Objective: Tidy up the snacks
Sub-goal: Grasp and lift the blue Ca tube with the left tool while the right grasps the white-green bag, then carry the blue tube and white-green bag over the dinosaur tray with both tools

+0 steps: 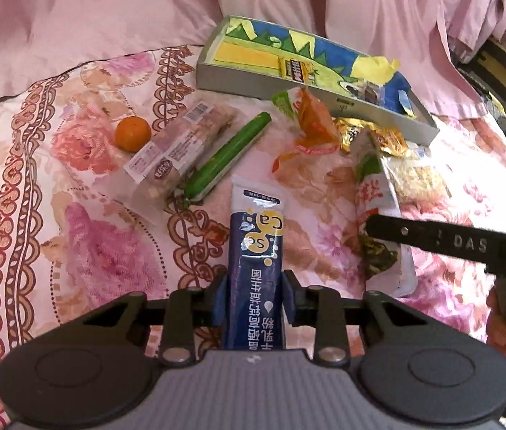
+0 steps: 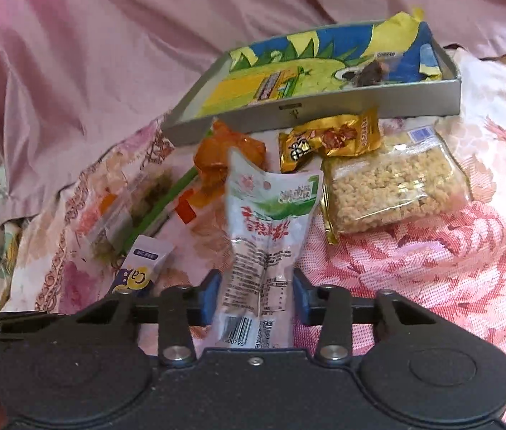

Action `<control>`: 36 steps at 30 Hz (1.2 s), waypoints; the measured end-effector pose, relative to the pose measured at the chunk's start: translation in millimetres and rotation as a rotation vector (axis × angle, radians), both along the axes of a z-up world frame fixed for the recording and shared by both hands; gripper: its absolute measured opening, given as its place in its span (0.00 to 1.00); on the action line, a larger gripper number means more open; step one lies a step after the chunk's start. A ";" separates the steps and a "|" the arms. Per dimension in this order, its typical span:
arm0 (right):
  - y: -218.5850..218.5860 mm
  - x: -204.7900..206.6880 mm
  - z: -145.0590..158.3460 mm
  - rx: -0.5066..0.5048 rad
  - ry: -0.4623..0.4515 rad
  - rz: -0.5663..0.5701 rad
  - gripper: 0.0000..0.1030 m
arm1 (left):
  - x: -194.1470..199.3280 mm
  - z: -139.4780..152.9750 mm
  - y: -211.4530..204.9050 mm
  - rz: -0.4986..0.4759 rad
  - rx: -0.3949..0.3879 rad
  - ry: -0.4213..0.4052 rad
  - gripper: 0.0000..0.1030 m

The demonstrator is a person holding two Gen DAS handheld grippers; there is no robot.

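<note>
Left wrist view: left tongs (image 1: 255, 299) clamped on a blue milk-powder stick (image 1: 255, 251), its far end pointing over the floral bedspread (image 1: 84, 251). Beyond, a mandarin (image 1: 133, 133) touching a clear-wrapped bar (image 1: 177, 147), with a green stick (image 1: 227, 156) alongside. Right wrist view: right tongs (image 2: 256, 299) closed around a white-and-green pouch (image 2: 265, 225). Past it, an orange packet (image 2: 224, 159), a gold packet (image 2: 328, 139) and a clear pack of crispy rice (image 2: 392, 186), all near a grey tray (image 2: 378, 105) holding a blue-and-yellow bag (image 2: 324, 64).

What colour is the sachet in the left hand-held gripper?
Dark blue sachet with a white top and yellow circles; clearest in the left wrist view.
</note>
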State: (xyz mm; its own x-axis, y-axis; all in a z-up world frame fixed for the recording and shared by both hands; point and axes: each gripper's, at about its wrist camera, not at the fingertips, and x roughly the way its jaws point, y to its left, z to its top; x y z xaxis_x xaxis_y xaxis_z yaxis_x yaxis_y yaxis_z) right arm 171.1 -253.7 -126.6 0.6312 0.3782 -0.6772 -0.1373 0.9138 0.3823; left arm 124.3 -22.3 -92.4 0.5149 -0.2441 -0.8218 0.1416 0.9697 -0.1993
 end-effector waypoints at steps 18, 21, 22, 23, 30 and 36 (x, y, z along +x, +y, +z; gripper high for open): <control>-17.1 -76.7 38.5 -0.045 -0.195 0.001 0.33 | -26.0 32.1 -10.8 0.082 -0.091 -0.074 0.33; -20.8 -84.4 51.8 -0.054 -0.238 -0.002 0.33 | -23.5 45.7 -16.0 0.087 -0.109 -0.112 0.33; -22.5 -86.1 57.0 -0.055 -0.255 -0.005 0.33 | -22.2 51.0 -17.7 0.087 -0.119 -0.125 0.33; -23.8 -87.3 63.0 -0.057 -0.276 -0.006 0.33 | -20.0 56.5 -19.3 0.088 -0.130 -0.138 0.33; -35.9 -77.9 106.0 -0.059 -0.403 -0.016 0.33 | 7.9 106.6 -36.1 0.072 -0.171 -0.245 0.33; -47.6 -45.3 141.0 -0.062 -0.486 -0.012 0.33 | 40.4 142.4 -45.6 0.066 -0.181 -0.317 0.33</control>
State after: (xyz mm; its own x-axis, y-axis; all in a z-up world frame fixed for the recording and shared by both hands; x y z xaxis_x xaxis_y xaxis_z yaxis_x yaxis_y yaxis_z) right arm 125.8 -301.4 14.4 0.8836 0.3373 -0.3247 -0.2758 0.9354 0.2210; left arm 164.7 -67.9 49.9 0.7563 -0.3286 -0.5657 0.1621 0.9319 -0.3246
